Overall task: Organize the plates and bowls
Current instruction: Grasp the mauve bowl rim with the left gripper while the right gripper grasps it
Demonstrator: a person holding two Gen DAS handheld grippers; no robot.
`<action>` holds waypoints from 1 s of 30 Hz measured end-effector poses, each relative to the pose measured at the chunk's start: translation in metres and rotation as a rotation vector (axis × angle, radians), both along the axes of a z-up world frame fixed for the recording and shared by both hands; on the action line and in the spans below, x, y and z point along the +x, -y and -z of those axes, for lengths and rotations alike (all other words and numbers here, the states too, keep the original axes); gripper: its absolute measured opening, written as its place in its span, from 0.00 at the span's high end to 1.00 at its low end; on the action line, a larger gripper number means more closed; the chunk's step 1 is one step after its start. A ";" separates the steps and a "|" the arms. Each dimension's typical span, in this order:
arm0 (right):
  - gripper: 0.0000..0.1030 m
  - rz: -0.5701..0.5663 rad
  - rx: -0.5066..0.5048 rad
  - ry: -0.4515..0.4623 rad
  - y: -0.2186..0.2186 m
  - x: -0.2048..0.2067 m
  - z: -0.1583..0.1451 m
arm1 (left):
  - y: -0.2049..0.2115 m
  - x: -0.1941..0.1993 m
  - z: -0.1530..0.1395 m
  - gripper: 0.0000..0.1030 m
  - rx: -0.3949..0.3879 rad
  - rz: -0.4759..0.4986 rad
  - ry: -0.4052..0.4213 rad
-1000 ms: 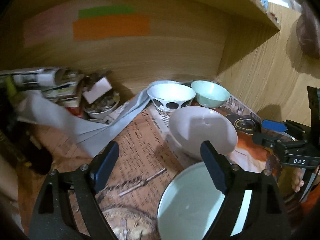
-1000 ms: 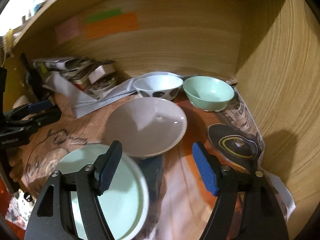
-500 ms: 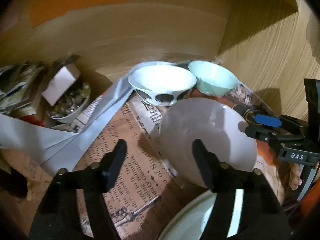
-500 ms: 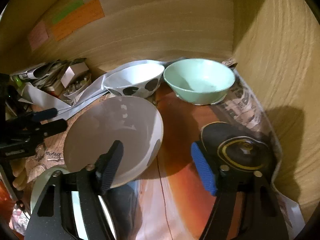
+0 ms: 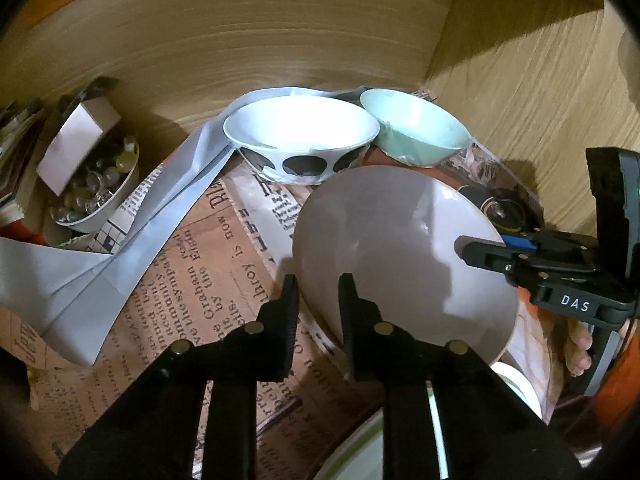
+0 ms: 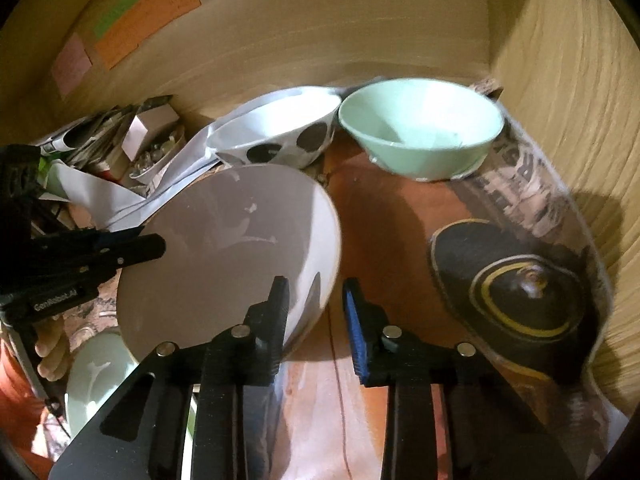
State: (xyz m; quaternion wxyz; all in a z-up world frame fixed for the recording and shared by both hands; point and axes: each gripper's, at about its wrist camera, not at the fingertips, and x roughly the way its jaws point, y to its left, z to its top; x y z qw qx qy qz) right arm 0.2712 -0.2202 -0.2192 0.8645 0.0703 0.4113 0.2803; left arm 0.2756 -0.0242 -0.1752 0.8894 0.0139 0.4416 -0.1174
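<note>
A large grey bowl [image 5: 400, 248] [image 6: 232, 248] sits tilted on the newspaper-lined shelf, with its near rim over a pale green plate [image 6: 96, 384] [image 5: 516, 384]. My left gripper [image 5: 319, 300] [image 6: 136, 244] is closing its jaws on the bowl's left rim, one finger outside the wall and one inside. At the opposite rim my right gripper [image 6: 316, 306] [image 5: 488, 246] is closing too, the wall between its pads. Behind stand a white bowl with black spots [image 5: 300, 132] [image 6: 280, 128] and a mint bowl [image 5: 416, 128] [image 6: 420, 128].
A black lid with a yellow ring [image 6: 520, 292] lies to the right, near the wooden side wall. At the left are a small dish of glass beads [image 5: 92, 184], a folded grey paper [image 5: 120, 248] and stacked papers. The wooden back wall carries sticky notes [image 6: 136, 16].
Both grippers came forward and down to the grey bowl. Their jaws went from wide apart to narrow, now straddling the bowl's rim on opposite sides.
</note>
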 end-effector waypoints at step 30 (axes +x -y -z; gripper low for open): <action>0.78 0.036 0.008 0.127 -0.008 -0.044 -0.048 | -0.007 -0.057 -0.040 0.81 -0.006 -0.040 0.135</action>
